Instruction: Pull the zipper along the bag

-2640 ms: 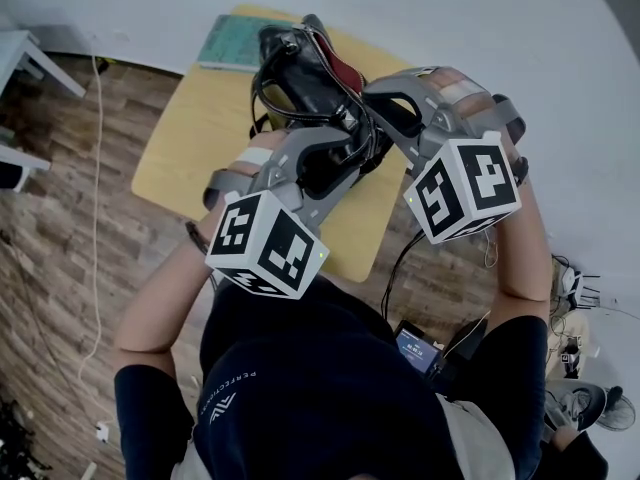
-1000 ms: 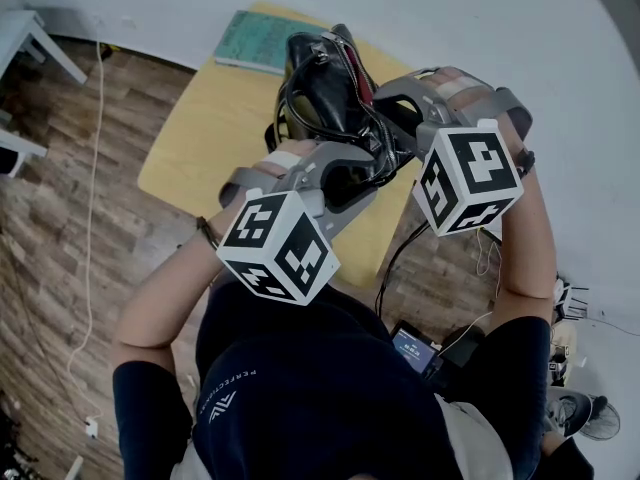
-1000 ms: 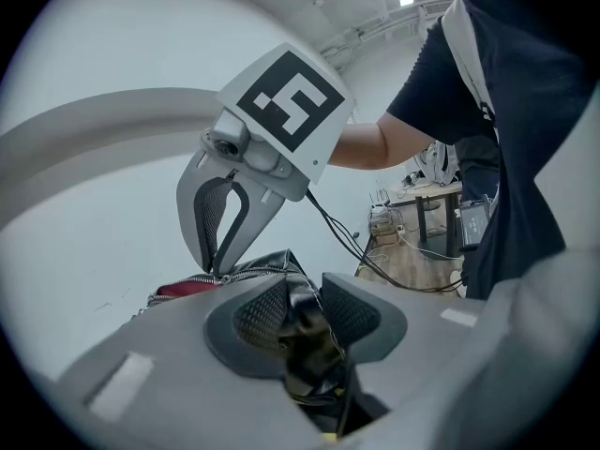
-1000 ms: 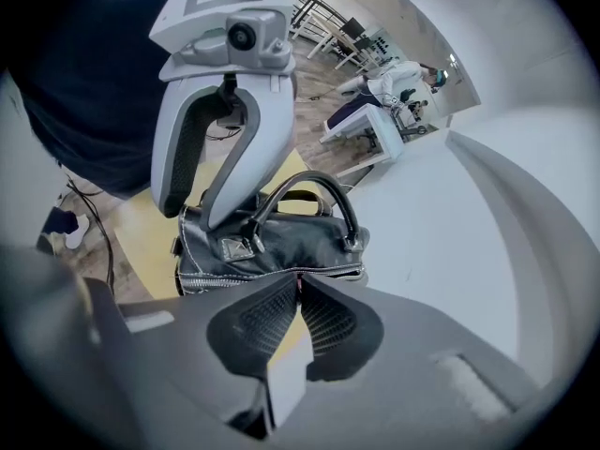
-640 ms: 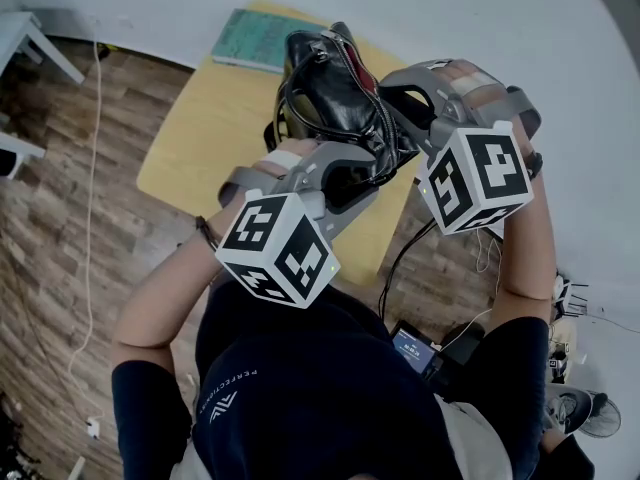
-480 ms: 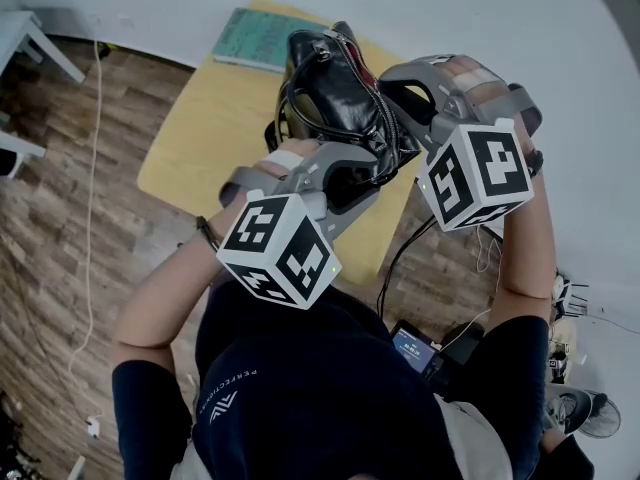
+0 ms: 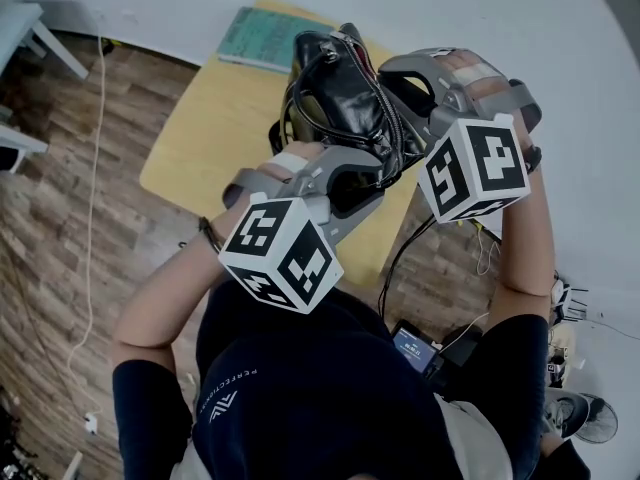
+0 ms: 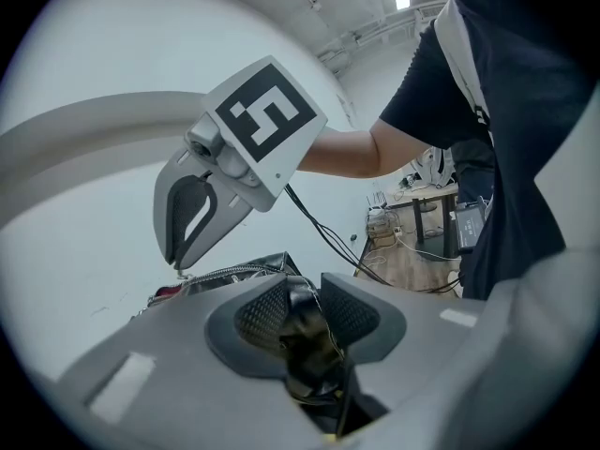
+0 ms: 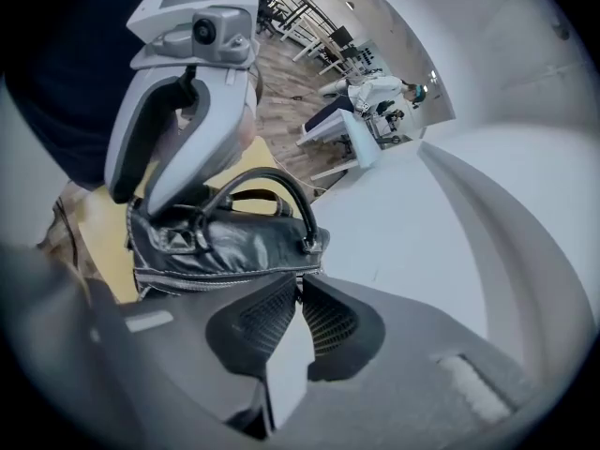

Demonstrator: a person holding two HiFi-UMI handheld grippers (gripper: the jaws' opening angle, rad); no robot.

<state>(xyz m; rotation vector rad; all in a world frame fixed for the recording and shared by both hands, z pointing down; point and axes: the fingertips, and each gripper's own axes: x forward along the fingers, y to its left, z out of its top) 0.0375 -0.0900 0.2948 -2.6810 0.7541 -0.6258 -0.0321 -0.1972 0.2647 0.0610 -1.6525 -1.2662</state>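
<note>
Zipper pull under way. left gripper (image 8: 302, 312) clamped bag (image 7: 335, 88) at 6 o'clock end. right gripper (image 9: 298, 293), at 3 o'clock, pinched together, seemingly on zipper pull (image 9: 300, 280). Next move needed straight draw along teeth.

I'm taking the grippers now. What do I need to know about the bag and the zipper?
Left gripper: fingers clamped on the near end of the bag.
Right gripper: fingers together at the zipper edge; a grip on the pull can't be confirmed.
Bag: over the yellow table.
Done: unclear; red lining shows at one end, so it looks partly open.
Left: run the zipper to the end.
</note>
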